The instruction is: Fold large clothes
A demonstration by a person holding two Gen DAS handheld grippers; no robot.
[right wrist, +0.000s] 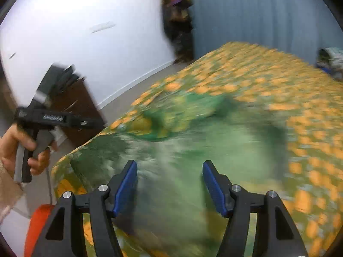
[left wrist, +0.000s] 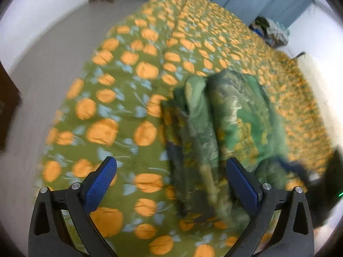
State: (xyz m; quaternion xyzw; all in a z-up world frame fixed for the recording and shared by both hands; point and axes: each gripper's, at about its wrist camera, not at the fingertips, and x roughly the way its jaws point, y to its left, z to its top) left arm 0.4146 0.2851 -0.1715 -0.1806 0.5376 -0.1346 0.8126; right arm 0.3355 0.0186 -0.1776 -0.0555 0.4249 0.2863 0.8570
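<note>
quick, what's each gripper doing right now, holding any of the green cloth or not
Left gripper: open wide, nothing held, above the folded green garment.
Right gripper: open, nothing between its pads.

We hold our left black, blue-padded tongs [left wrist: 170, 184] and right tongs [right wrist: 169, 187] agape, empty, angled downward.

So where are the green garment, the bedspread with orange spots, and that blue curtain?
green garment [left wrist: 233, 115]: left wrist view, its bunched middle.
bedspread [left wrist: 120, 98]: left wrist view, bare patterned part.
blue curtain [right wrist: 257, 15]: right wrist view, its pleats.
</note>
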